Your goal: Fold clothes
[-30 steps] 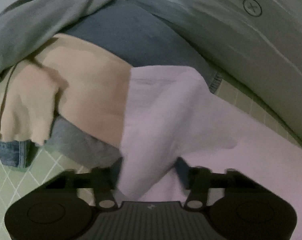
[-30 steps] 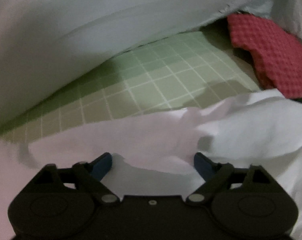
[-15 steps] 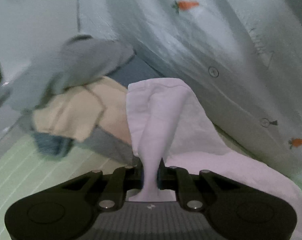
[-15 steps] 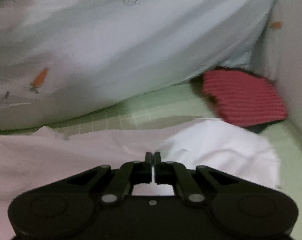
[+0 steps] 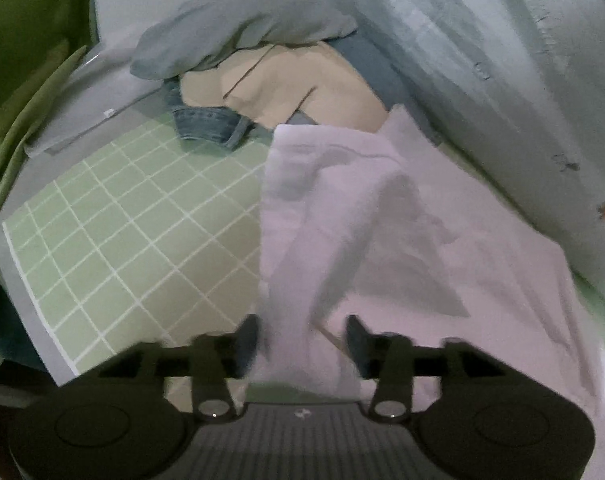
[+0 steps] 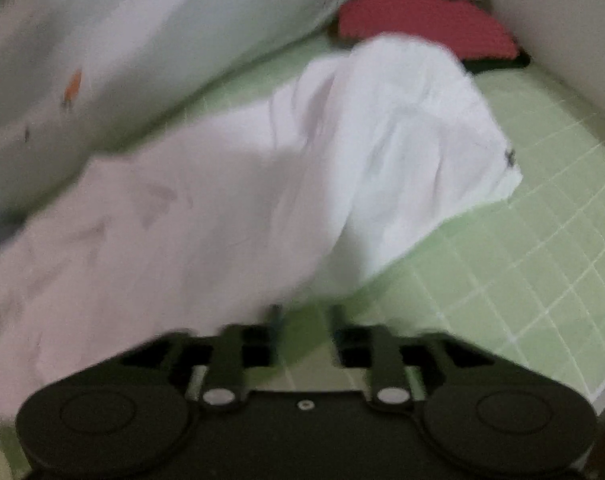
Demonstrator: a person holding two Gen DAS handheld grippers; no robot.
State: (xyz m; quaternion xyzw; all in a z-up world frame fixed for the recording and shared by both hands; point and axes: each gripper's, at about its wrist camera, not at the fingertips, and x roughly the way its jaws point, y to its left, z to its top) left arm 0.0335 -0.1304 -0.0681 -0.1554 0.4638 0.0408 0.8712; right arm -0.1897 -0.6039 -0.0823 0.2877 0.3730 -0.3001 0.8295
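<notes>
A soft, pale pink garment (image 5: 402, 240) lies rumpled across a green mat (image 5: 142, 232) printed with a white square grid; the surface under the mat cannot be made out. A raised fold of the garment runs down between the fingers of the left hand-held gripper (image 5: 302, 340), whose jaws are opening and stand apart from the cloth. In the right wrist view the same cloth (image 6: 222, 200) ends in a whiter, creased lobe, and the right hand-held gripper (image 6: 304, 316) is opening too, with only green mat between its narrow-set fingers. Beyond lie a heap of grey fabric (image 5: 242, 36), a beige piece (image 5: 302, 88) and a denim hem (image 5: 206, 124). A pale carrot-print sheet (image 5: 522, 80) drapes alongside, near a red waffle-textured cloth (image 6: 422, 28).
</notes>
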